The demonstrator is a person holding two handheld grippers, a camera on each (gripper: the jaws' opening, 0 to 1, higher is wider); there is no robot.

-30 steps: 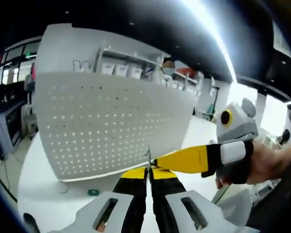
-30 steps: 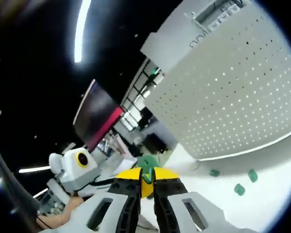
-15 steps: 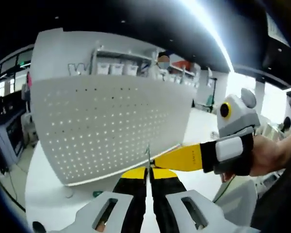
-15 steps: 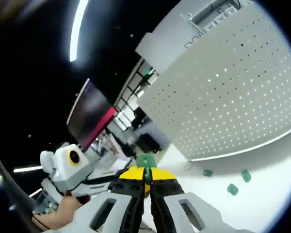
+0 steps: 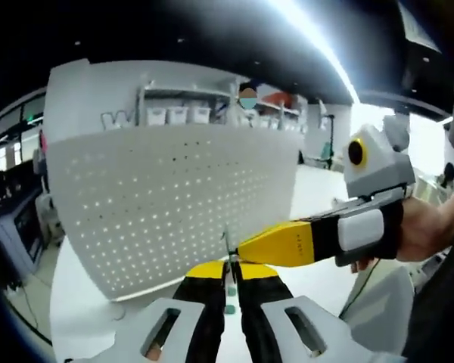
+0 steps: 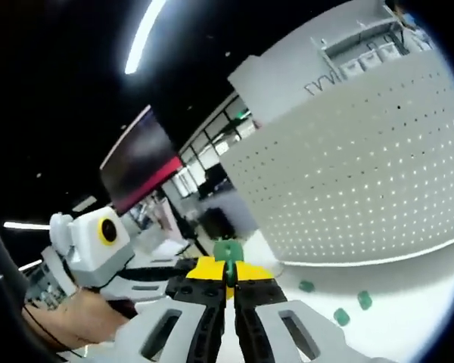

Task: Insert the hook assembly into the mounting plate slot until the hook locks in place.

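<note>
The white perforated mounting plate (image 5: 174, 197) stands upright on a white table, ahead of both grippers and apart from them. My left gripper (image 5: 231, 265) is shut on a thin metal hook (image 5: 227, 246) that sticks up between its yellow tips. My right gripper (image 5: 276, 243) comes in from the right, held by a hand, its yellow tip meeting the hook. In the right gripper view, my right gripper (image 6: 227, 266) is shut on a small green clip (image 6: 227, 249), with the left gripper (image 6: 159, 271) close at its left and the mounting plate (image 6: 356, 189) to the right.
Three loose green clips (image 6: 340, 316) lie on the white table (image 6: 408, 302) below the plate's lower edge. Behind the plate are a white wall and shelves with boxes (image 5: 181, 113). Desks and monitors stand at the far left (image 5: 15, 219).
Both cameras have shifted and rolled a little, so the plate sits slightly differently in each view. Both grippers stay shut and tip to tip; the hook and green clip stay held.
</note>
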